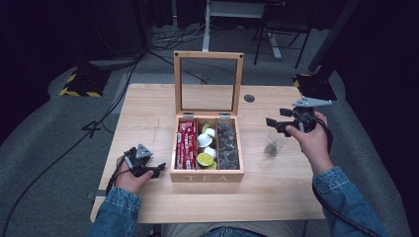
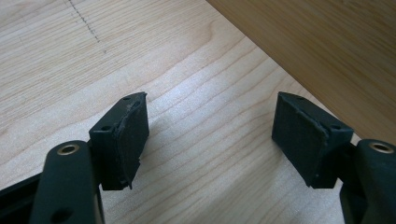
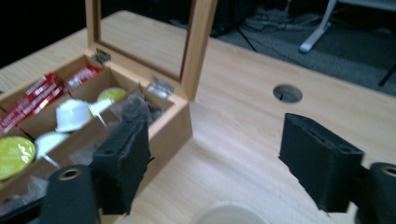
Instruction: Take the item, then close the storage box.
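The left gripper point(image 1: 159, 170) rests on the counter point(image 1: 148, 113) beside the tea box point(image 1: 206, 176), fingers point(image 2: 126, 140) released and empty. Right of the box stands a clear cup point(image 1: 272, 144) with a dark teabag inside, directly below the right gripper point(image 1: 276, 124), whose fingers point(image 3: 322, 163) are spread around nothing; that hand is nearer.

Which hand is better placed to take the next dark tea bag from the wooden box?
The right gripper: jaws open, above the clear plastic cup, beside the dark tea bags. The left gripper is at the wooden tea box's far corner.
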Action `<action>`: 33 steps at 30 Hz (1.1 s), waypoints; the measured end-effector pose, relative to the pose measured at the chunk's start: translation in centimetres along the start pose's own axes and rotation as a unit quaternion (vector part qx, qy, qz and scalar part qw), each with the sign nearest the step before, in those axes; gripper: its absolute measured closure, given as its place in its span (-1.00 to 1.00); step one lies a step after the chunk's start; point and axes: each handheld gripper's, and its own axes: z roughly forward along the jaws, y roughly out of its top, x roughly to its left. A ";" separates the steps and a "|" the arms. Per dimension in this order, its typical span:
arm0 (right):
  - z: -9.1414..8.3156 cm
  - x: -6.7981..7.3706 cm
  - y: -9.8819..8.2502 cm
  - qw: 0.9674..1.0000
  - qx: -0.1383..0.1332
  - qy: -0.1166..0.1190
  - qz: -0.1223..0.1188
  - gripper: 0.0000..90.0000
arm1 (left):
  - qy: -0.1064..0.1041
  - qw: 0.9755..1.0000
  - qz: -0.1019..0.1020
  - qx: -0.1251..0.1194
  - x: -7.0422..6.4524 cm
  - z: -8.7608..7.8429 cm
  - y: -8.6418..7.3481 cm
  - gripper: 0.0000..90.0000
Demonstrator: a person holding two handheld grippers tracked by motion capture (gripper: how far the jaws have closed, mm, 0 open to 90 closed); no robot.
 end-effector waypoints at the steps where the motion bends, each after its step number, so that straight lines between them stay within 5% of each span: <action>1: 0.0 0.1 0.3 1.000 -0.006 0.001 -0.004 -0.48 | 0.000 1.000 0.000 0.000 0.0 0.0 0.0 -0.39; 12: 1.2 1.0 4.0 0.999 -0.030 0.013 -0.021 -0.53 | -0.002 1.000 0.003 0.008 -0.2 0.1 0.0 -0.59; 22: 3.4 1.1 7.0 0.998 -0.035 0.038 -0.029 -0.21 | 0.005 1.000 -0.005 0.008 -0.2 0.1 0.0 -0.62; 33: 6.6 0.7 10.1 0.998 -0.033 0.035 -0.038 -0.09 | 0.009 1.000 -0.007 0.006 -0.3 0.1 -0.1 -0.61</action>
